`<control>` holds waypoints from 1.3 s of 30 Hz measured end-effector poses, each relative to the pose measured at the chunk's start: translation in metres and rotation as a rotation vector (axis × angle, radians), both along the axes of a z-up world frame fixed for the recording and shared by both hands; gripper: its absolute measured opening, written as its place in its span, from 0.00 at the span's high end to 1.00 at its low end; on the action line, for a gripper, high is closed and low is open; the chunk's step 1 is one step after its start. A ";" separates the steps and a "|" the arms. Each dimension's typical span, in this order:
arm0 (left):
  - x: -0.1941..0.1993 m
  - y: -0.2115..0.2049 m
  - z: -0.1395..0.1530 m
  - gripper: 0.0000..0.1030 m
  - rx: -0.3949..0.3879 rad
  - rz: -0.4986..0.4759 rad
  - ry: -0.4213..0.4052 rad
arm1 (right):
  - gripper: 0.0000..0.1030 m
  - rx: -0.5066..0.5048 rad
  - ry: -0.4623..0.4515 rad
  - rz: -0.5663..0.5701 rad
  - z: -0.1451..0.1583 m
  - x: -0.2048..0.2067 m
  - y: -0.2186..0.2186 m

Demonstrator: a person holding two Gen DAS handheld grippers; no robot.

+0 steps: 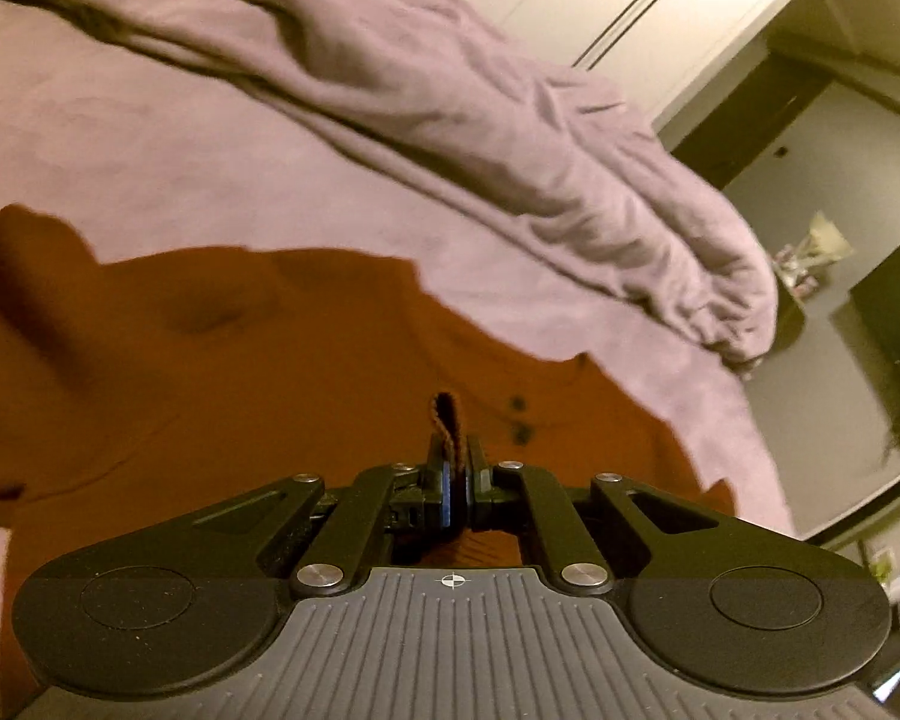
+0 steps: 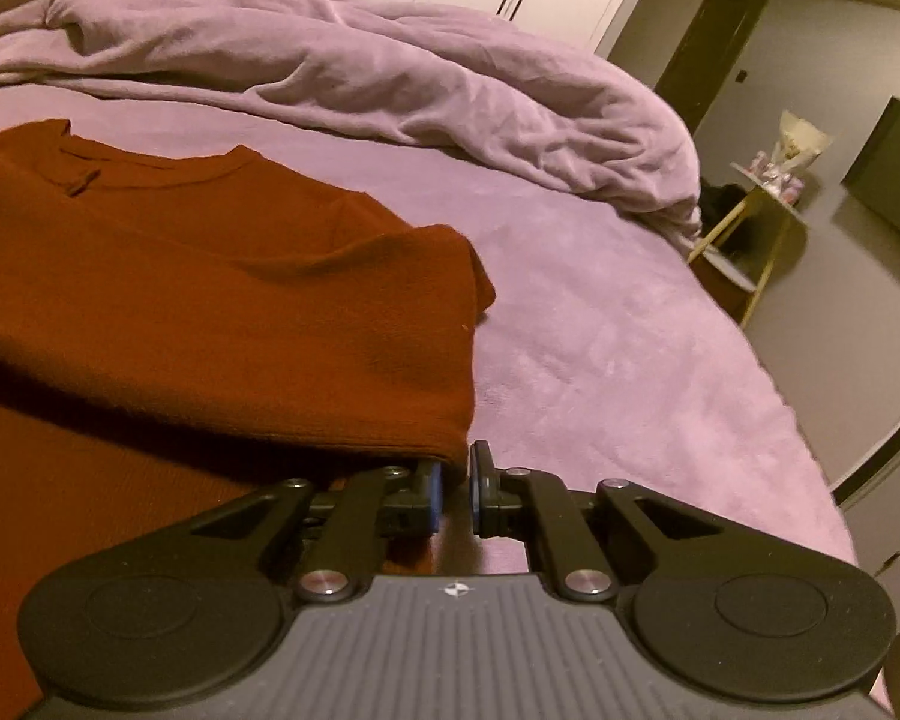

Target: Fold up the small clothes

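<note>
The rust-brown top [image 1: 210, 372] lies spread on the purple bedspread [image 1: 150, 138], which serves as the landmark here. In the left wrist view the top covers the near left part of the bedspread, its buttons [image 1: 519, 417] just ahead of the left gripper [image 1: 455, 468]. That gripper's jaws are pressed together on a small fold of the top's fabric, which sticks up as a narrow loop between the pads. Further back on the bedspread, a rumpled lilac duvet [image 1: 450, 114] runs across toward the right edge.

In the right wrist view the top [image 2: 180, 300] again lies on the left half of the bedspread [image 2: 600, 330], one layer doubled over another. The right gripper [image 2: 455, 483] sits at the top's near right corner, jaws a little apart, the fabric edge just beside the left pad. Whether the cloth lies between the pads cannot be told. The duvet [image 2: 390, 78] lies heaped at the bedspread's far side.
</note>
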State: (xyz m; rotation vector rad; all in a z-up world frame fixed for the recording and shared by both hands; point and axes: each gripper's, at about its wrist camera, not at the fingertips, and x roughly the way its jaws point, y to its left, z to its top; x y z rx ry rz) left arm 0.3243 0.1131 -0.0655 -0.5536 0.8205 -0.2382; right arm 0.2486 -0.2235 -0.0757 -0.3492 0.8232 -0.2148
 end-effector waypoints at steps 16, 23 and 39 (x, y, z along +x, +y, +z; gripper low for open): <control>0.003 0.019 0.021 0.94 0.192 0.002 -0.131 | 0.94 -0.282 -0.085 0.146 -0.002 -0.009 0.046; 0.007 0.028 -0.011 0.94 0.304 0.007 -0.020 | 0.94 -0.399 -0.045 0.212 -0.026 -0.011 0.066; -0.009 0.038 -0.010 0.77 0.304 0.050 -0.013 | 0.65 -0.201 -0.037 0.179 0.006 -0.034 0.033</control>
